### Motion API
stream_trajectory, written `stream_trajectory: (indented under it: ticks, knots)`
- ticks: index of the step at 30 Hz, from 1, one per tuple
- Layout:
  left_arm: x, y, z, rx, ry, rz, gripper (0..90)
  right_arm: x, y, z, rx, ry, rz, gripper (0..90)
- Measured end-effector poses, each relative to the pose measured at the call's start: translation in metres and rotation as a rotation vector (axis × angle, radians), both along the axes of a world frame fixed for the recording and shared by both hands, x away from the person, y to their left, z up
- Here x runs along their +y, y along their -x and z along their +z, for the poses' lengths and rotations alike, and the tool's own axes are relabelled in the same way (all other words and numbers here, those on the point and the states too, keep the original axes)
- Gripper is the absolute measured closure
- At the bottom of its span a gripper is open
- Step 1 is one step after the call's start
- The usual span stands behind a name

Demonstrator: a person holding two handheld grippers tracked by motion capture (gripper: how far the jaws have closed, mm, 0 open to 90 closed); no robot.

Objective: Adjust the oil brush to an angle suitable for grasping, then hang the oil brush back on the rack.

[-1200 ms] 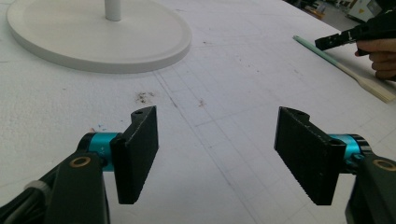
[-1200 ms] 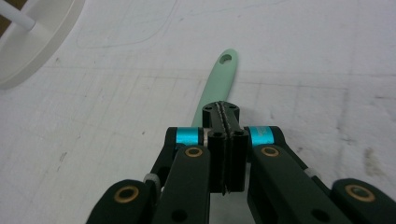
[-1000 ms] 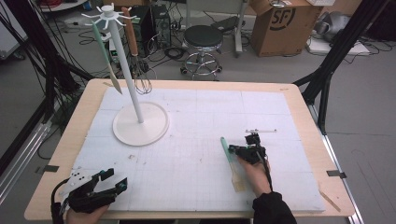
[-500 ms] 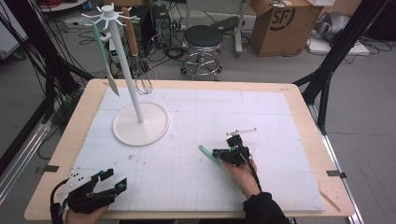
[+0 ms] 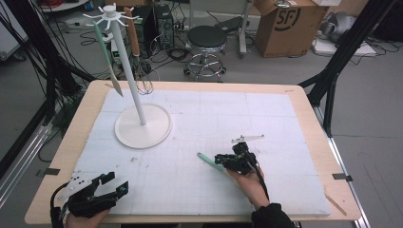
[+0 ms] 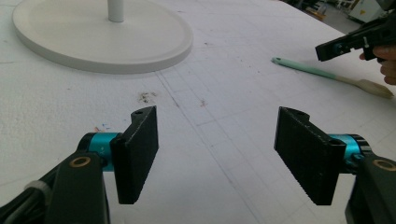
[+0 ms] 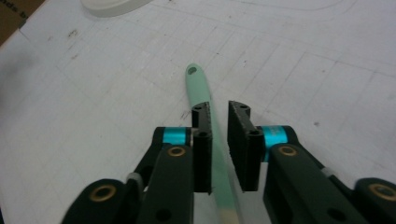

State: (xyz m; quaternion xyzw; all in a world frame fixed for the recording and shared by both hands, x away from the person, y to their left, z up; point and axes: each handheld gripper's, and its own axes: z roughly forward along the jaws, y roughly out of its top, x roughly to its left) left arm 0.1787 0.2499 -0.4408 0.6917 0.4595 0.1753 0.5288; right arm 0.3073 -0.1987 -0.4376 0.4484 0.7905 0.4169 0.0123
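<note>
The right gripper (image 5: 227, 162) has just been opening its fingers: they now stand a narrow gap apart astride the mint-green spatula (image 7: 201, 91), which lies flat on the tabletop (image 5: 199, 121) right of centre, its handle end with the hanging hole pointing toward the white rack (image 5: 142, 124). A thin gap shows beside one finger, so the spatula seems let go or only lightly touched, not clamped. The step in hand looks like a release and regrip after laying the spatula down; the next move probably calls for closing again nearer the handle end, so the hole can be brought up to a free hook on the rack, where a second spatula (image 5: 107, 59) and a whisk (image 5: 138, 57) hang already. The left gripper (image 6: 217, 154) rests at the near left corner, fingers apart with nothing between them. The tabletop is a wooden board under a white gridded sheet; behind it stand a stool (image 5: 205, 47), a cardboard box (image 5: 285, 23) and tangled cables on a grey floor.
</note>
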Motion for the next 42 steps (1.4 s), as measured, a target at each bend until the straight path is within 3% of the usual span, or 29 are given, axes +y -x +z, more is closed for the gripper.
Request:
stream_trajectory:
  ticks: [6, 16, 20, 22, 27, 33, 42]
  knots:
    - [-0.002, 0.000, 0.000, -0.002, -0.007, 0.001, 31.1, -0.009, 0.014, -0.002, 0.005, 0.007, 0.023, 72.0]
    - [-0.001, 0.000, -0.001, 0.004, -0.014, 0.007, 31.1, -0.017, 0.023, -0.011, 0.019, 0.043, 0.041, 67.1]
    - [-0.002, 0.000, -0.001, 0.007, -0.014, 0.006, 31.0, -0.014, 0.025, -0.011, -0.022, 0.081, 0.051, 69.1]
    - [-0.002, 0.000, -0.001, 0.006, -0.017, 0.005, 31.1, -0.010, 0.027, -0.011, -0.062, 0.125, 0.063, 69.7]
    - [-0.004, 0.000, -0.001, 0.009, -0.022, -0.002, 31.1, -0.002, 0.033, -0.010, -0.113, 0.204, 0.062, 69.6]
    - [-0.004, 0.001, -0.001, 0.004, -0.016, 0.001, 31.1, -0.007, 0.031, -0.012, -0.121, 0.194, 0.066, 79.6]
    - [-0.002, 0.001, 0.000, 0.004, -0.014, 0.006, 31.0, -0.003, 0.033, -0.009, -0.144, 0.237, 0.070, 82.5]
